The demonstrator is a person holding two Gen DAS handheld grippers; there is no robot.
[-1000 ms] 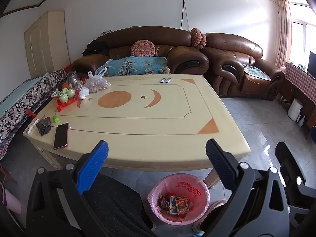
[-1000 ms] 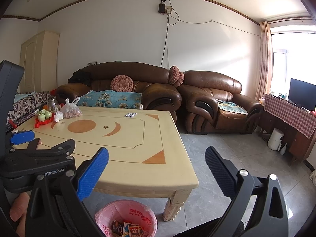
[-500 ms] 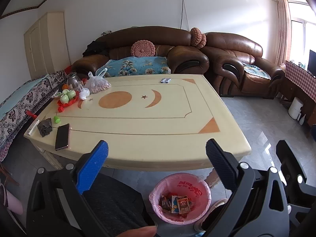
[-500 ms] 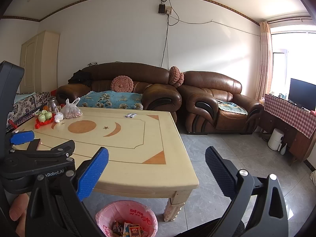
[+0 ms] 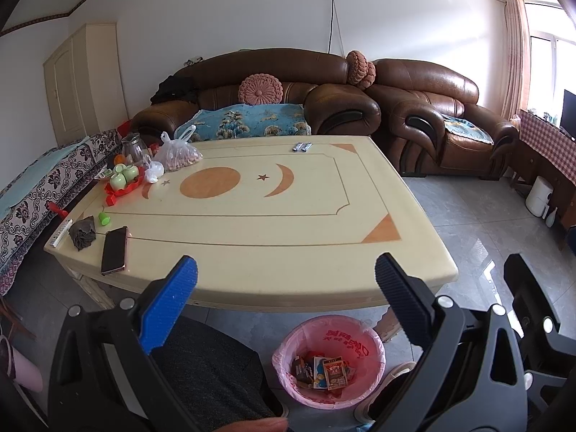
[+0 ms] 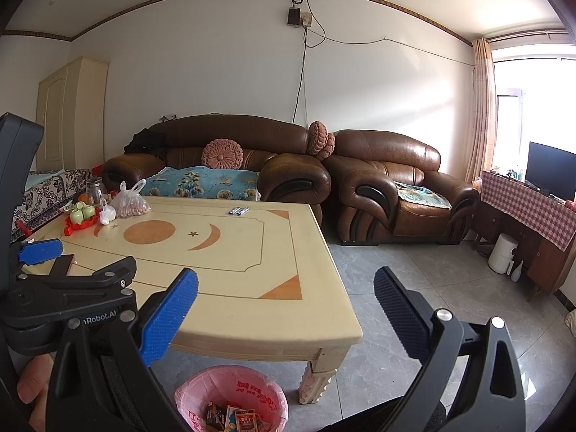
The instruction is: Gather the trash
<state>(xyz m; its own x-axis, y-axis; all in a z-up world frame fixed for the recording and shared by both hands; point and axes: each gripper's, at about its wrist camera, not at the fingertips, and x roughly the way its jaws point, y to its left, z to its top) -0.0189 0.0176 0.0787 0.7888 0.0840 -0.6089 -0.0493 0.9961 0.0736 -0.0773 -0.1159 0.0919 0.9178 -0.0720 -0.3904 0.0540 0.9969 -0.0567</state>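
Note:
A trash bin with a pink liner [image 5: 328, 360] stands on the floor before the cream table [image 5: 273, 216]; it holds several wrappers and small boxes. It also shows in the right wrist view [image 6: 232, 397]. My left gripper [image 5: 286, 302] is open and empty, held above the bin and the table's near edge. My right gripper [image 6: 286, 315] is open and empty, held to the right of the left one, over the table's front corner. Two small silver packets [image 5: 301, 147] lie at the table's far edge; they also show in the right wrist view [image 6: 238, 211].
On the table's left end sit a phone [image 5: 114, 249], a dark crumpled cloth [image 5: 82, 232], a green cap [image 5: 104, 218], a red tray with green cups [image 5: 122, 180], a plastic bag of nuts [image 5: 178, 154] and a glass jar [image 5: 132, 149]. Brown sofas [image 5: 324, 100] stand behind.
Both views have shifted only slightly; the left gripper drifted a little so the bin sits further right in its view. Both grippers stay open and empty.

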